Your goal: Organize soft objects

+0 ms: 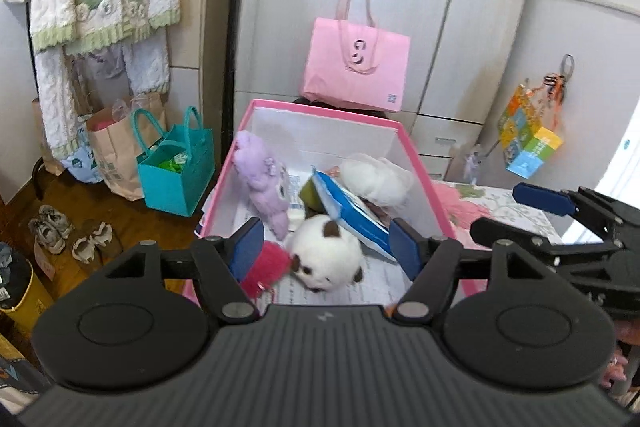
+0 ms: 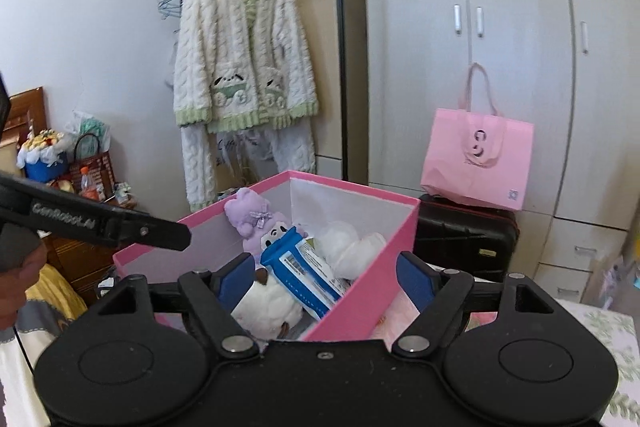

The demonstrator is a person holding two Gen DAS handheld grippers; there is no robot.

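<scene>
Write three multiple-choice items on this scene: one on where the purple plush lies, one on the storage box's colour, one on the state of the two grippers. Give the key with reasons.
1. Where is the purple plush?
A. On the floor
B. Inside the box
C. Hanging on the rack

2. What colour is the outside of the box?
A. Teal
B. Yellow
C. Pink

3. How do the left gripper and right gripper stand?
A. Both open, holding nothing
B. Both shut on a toy
C. Left shut on the panda plush

Key:
1 B, it leans against the box's left inner wall.
2 C, its rim and outer wall are pink.
3 A, the pads stand apart and press on nothing; the toys lie below them in the box.
</scene>
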